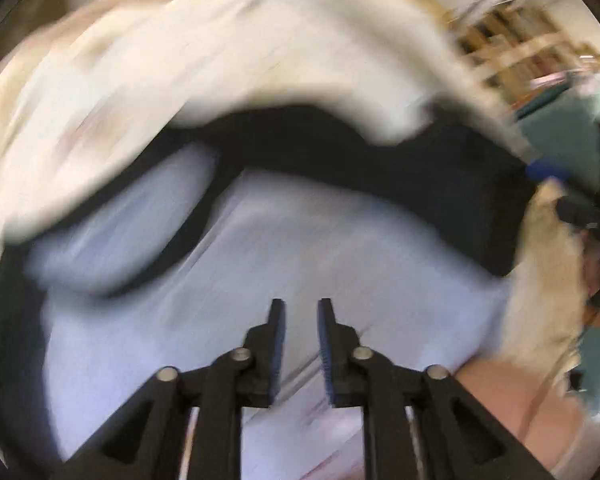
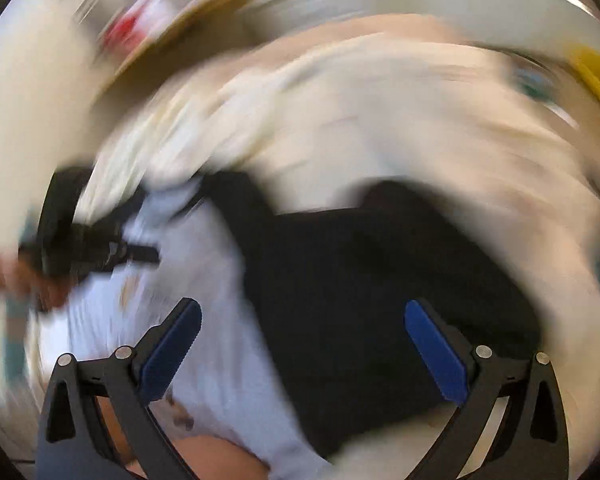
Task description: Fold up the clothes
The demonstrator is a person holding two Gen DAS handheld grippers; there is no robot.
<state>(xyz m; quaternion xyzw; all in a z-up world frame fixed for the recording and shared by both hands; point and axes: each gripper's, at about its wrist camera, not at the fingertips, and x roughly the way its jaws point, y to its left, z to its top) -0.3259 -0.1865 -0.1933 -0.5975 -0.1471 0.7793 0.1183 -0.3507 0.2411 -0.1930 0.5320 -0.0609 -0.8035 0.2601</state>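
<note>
Through my left wrist camera, a pale blue garment [image 1: 284, 248] spreads below my left gripper [image 1: 301, 308], jaws narrowly parted around nothing; black cloth [image 1: 440, 168] and a cream garment [image 1: 220, 60] lie beyond, all smeared by blur. Through my right wrist camera, my right gripper [image 2: 302, 312] gapes wide over the black cloth [image 2: 380, 280], the blue garment [image 2: 204, 280] alongside at left.

Motion-blurred clothes [image 1: 260, 240], shelves [image 1: 512, 52]
</note>
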